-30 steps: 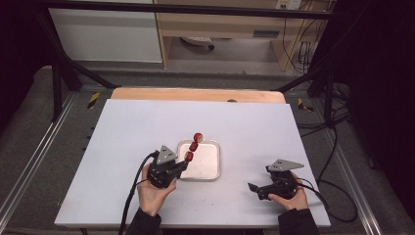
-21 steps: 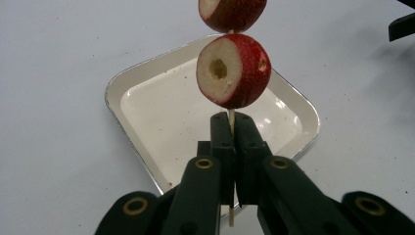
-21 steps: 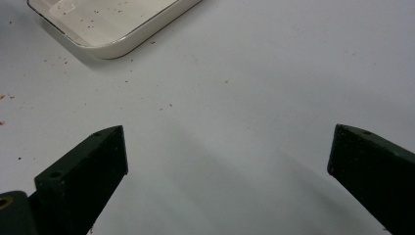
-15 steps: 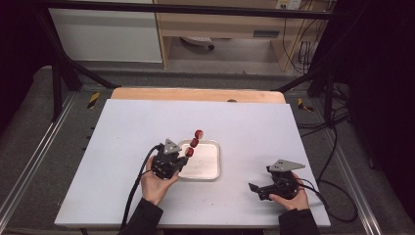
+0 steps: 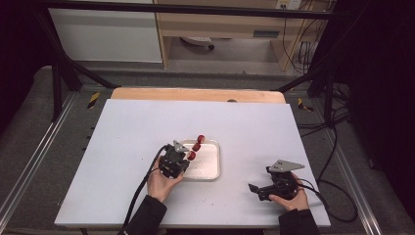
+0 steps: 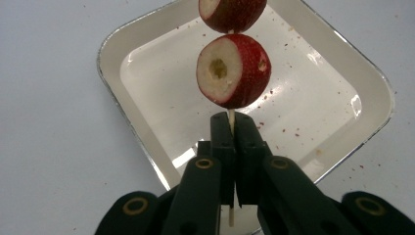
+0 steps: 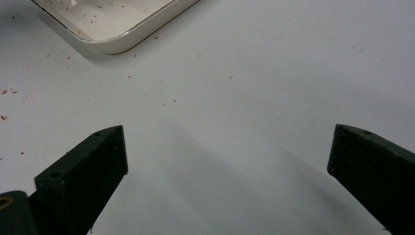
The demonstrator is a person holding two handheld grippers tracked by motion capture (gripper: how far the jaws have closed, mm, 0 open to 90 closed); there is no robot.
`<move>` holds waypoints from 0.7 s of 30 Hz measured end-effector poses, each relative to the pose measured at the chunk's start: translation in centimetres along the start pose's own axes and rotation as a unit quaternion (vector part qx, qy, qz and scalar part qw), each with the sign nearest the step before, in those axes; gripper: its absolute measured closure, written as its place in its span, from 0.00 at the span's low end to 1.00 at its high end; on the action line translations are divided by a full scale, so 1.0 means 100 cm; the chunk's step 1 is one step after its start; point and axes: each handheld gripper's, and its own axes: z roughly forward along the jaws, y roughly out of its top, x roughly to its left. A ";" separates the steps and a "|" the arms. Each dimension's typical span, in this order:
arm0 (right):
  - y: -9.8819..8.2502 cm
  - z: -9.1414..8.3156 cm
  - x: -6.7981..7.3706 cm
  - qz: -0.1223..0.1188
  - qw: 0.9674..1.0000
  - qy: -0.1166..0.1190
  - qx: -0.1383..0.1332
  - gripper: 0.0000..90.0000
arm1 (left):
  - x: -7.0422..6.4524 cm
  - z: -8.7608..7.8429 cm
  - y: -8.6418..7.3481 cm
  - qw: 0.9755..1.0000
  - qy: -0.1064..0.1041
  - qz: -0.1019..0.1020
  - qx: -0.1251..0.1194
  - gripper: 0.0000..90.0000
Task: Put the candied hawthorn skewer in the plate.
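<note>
Your left gripper (image 6: 230,122) is clenched on a thin pale wooden skewer (image 6: 230,120), the stick pinched between the two black jaws with its butt end poking out below them. Threaded on that skewer, just beyond the jaw tips, sits a round red fruit with a cut white face and a cored hole (image 6: 233,70); a second red fruit (image 6: 231,12) sits past it, touching or nearly touching the first.

Landmark: the shallow square white tray (image 6: 122,44). Skewer and fruit hang over the tray's inside, not resting on it as far as the left gripper view tells. Red specks lie scattered on the tray floor and on the white bench (image 6: 44,137) beside it.

The high view adds what the close one cuts off: three red fruits in a row on the skewer (image 5: 196,146), slanting up and away from your left gripper (image 5: 183,155) over the tray's near-left corner, the far fruit above the tray's (image 5: 215,172) back rim. Your left hand (image 5: 161,181) sits at the tray's left edge.

Your right gripper (image 5: 255,190) lies well to the right of the tray, near the bench's front edge. Right gripper view: jaws spread wide, released, nothing between them, bare bench (image 7: 254,98) below and a corner of the tray (image 7: 122,44) at upper left.
</note>
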 end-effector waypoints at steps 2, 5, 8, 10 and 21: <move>0.000 0.000 0.000 -0.001 1.000 -0.001 0.001 0.02 | -0.003 0.004 0.000 1.000 0.007 0.005 0.008 0.98; 0.000 0.001 0.000 -0.001 1.000 -0.002 0.003 0.02 | -0.004 0.007 0.000 1.000 0.012 0.005 0.017 0.98; 0.000 0.001 0.000 0.000 1.000 -0.001 0.003 0.02 | -0.006 0.009 0.000 1.000 0.015 0.006 0.026 0.98; 0.000 0.001 0.000 0.000 1.000 -0.002 0.002 0.02 | -0.006 0.010 0.000 0.999 0.018 0.007 0.030 0.98; 0.000 0.002 0.000 -0.002 1.000 -0.004 0.005 0.03 | -0.009 0.014 0.001 0.999 0.022 0.005 0.043 0.98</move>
